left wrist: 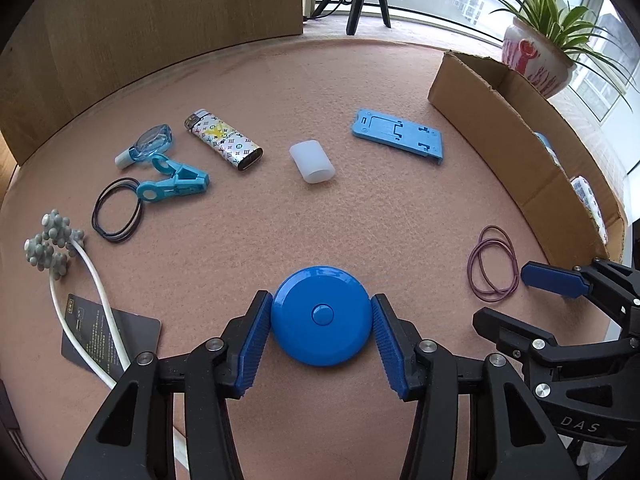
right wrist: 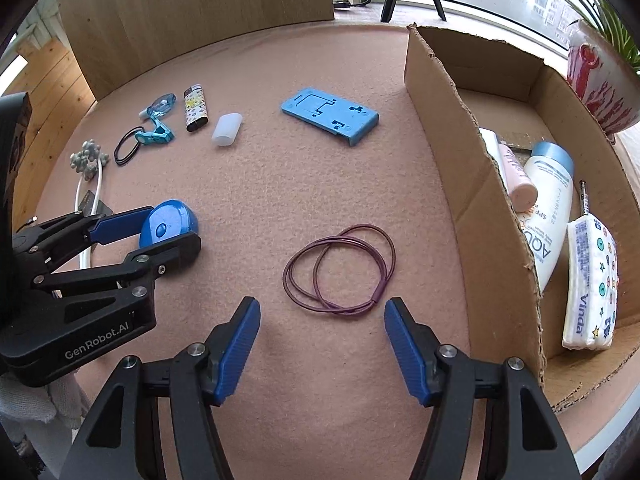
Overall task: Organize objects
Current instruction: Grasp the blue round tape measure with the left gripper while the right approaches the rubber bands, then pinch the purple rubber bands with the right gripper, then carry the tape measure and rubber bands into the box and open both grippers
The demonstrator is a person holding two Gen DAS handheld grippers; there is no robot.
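Round blue plastic disc with a centre button [left wrist: 321, 315]: lies flat on the pink felt tabletop [left wrist: 360, 216], between the blue pads of the left gripper [left wrist: 321, 318].
Left gripper: pads touch the disc on both sides, pinching it; the disc still rests on the felt.
Right gripper [right wrist: 322, 320]: jaws spread, nothing between them, pointed down at the tabletop.
Thin purple elastic loops [right wrist: 340, 270]: lie on the felt just beyond the right gripper's tips, the nearest strand close to the right pad; whether it touches cannot be told.
Translucent white plastic cap [left wrist: 312, 161]: lies on its side, well beyond the disc.
Flat blue plastic phone stand [left wrist: 398, 135]: folded flat, to the right of the cap.
Patterned lighter [left wrist: 223, 140]: lies left of the cap.
Blue plastic clip [left wrist: 174, 178]: beside the lighter, touching the black elastic loops [left wrist: 116, 210].
Grey knobbed massager on a white handle [left wrist: 54, 246]: far left, its handle crossing a dark card [left wrist: 110, 338].
Open cardboard box [right wrist: 452, 128]: at the right edge of the tabletop; it holds a white lotion bottle [right wrist: 550, 200], a pink tube [right wrist: 516, 176] and a tissue pack [right wrist: 592, 280].
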